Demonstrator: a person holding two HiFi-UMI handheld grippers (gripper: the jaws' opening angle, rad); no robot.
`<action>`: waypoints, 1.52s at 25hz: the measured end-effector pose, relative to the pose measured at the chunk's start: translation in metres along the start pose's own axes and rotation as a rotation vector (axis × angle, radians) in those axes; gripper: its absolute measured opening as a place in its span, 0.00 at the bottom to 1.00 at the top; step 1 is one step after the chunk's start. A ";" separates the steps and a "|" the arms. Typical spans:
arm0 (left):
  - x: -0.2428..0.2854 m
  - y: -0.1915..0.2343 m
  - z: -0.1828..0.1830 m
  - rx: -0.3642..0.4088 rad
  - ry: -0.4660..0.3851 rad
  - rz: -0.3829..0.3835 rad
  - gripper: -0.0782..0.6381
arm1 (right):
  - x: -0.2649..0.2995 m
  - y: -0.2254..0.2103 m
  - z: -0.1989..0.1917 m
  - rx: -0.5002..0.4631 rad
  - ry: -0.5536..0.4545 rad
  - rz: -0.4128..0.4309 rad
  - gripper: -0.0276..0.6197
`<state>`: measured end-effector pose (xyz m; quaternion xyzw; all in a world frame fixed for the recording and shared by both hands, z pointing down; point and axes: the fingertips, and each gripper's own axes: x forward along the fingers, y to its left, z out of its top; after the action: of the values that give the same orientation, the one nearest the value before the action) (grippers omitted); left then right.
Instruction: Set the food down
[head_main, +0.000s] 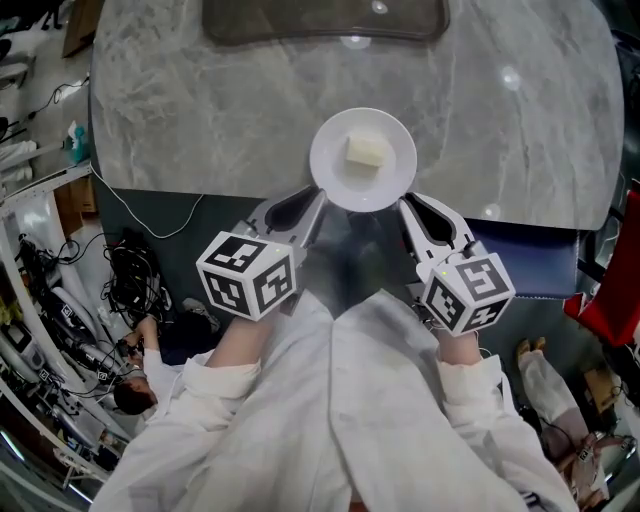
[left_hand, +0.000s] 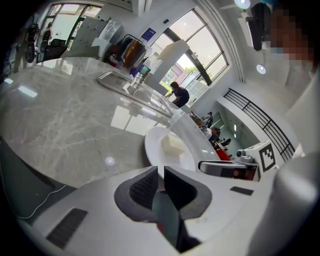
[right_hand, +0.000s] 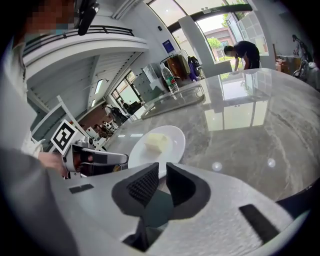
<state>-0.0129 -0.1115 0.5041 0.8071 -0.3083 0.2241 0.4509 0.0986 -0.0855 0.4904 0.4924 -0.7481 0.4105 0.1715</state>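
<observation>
**Plate of food held at the table's near edge by both grippers**

The white plate (head_main: 331, 166) carries a pale yellow food block (head_main: 367, 151) at its middle. The left gripper (head_main: 313, 203) pinches the rim at 7 o'clock and the right gripper (head_main: 407, 207) at 5 o'clock, each pair of jaws closed to a narrow slit on the thin edge. The plate lies over the near edge of the marble table (head_main: 200, 110); I cannot tell whether it touches. It looks stiff, glazed, slippery and breakable, and the block looks soft and loose, so keep the rim hold, keep it level and lower it gently.
</observation>
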 end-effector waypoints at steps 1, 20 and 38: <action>0.000 0.001 0.000 -0.001 0.002 0.007 0.15 | 0.000 -0.001 0.000 0.003 -0.002 -0.006 0.05; 0.000 0.004 0.000 -0.033 0.016 0.016 0.27 | 0.005 -0.008 -0.006 0.054 0.032 -0.018 0.20; 0.007 0.006 0.002 -0.009 0.012 0.020 0.25 | 0.013 -0.012 -0.008 0.052 0.050 -0.045 0.18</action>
<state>-0.0117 -0.1180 0.5111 0.8006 -0.3146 0.2322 0.4540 0.1024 -0.0888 0.5094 0.5027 -0.7216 0.4380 0.1866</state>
